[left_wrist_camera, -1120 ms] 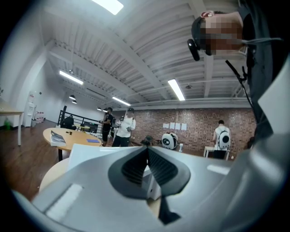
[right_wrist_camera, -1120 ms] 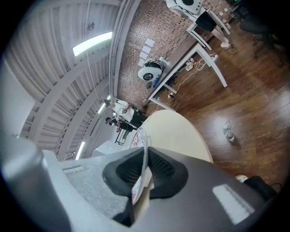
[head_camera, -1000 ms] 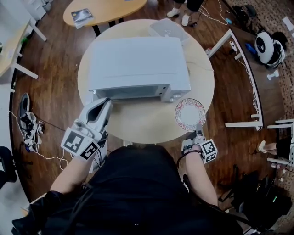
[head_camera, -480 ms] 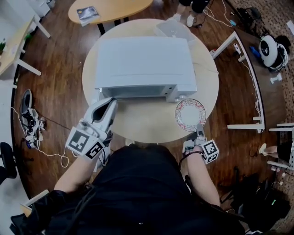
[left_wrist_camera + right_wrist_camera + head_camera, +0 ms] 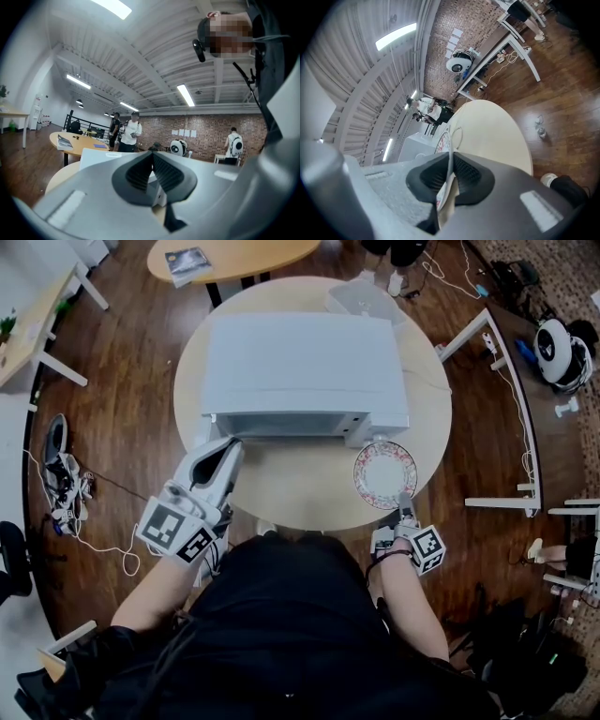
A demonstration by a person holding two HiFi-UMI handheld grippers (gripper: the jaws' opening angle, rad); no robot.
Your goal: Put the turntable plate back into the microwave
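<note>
The white microwave (image 5: 300, 371) stands on the round beige table (image 5: 281, 493), its front facing me. The turntable plate (image 5: 385, 474), white with a red patterned rim, lies flat just off the microwave's front right corner. My right gripper (image 5: 404, 498) is shut on the plate's near rim; in the right gripper view the plate's edge (image 5: 450, 133) runs between the pads of that gripper (image 5: 450, 154). My left gripper (image 5: 228, 450) sits at the microwave's front left corner. Its pads meet in the left gripper view, nothing visible between them (image 5: 151, 154), the microwave (image 5: 98, 157) just beyond.
A clear plastic container (image 5: 361, 298) sits on the table behind the microwave. An oval wooden table (image 5: 234, 254) with a book (image 5: 187, 261) stands farther off. White desk frames (image 5: 487, 381) are at the right, shoes (image 5: 56, 474) on the floor at left. People (image 5: 129, 136) stand far back.
The right gripper has carried the plate a little to the left, nearer the microwave's front. The left gripper has stayed at the front left corner.
</note>
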